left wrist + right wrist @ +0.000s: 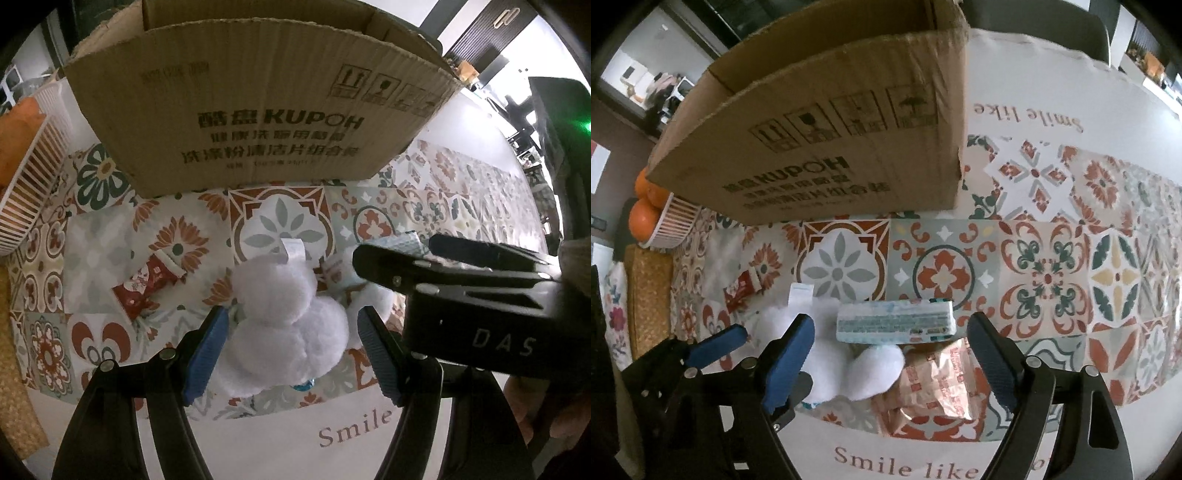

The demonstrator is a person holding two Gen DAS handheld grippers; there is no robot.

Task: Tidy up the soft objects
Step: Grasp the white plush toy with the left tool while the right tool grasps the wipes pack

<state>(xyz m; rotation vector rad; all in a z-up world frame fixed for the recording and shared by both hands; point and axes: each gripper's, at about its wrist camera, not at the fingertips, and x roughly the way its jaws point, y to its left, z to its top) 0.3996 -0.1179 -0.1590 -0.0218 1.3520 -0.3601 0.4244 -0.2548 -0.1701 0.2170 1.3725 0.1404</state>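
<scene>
Both hands are in the reaching step, coming at the soft things lying in front of the box (258, 110), and nothing is lifted yet. The left gripper (291, 350) has its jaws apart around the white plush (288, 325), just in front of the box; the blue pads (207, 354) sit either side of it without visibly pressing. The right gripper (894, 354) stands wide, nothing gripped, over the tissue pack (895, 321) and a copper snack pack (934, 391), just right of the plush. Next, I'd judge, the left jaws need to close gently on the plush's middle, then lift it over the box's front wall. A red packet (146, 284) lies left of the plush, also before the box.
</scene>
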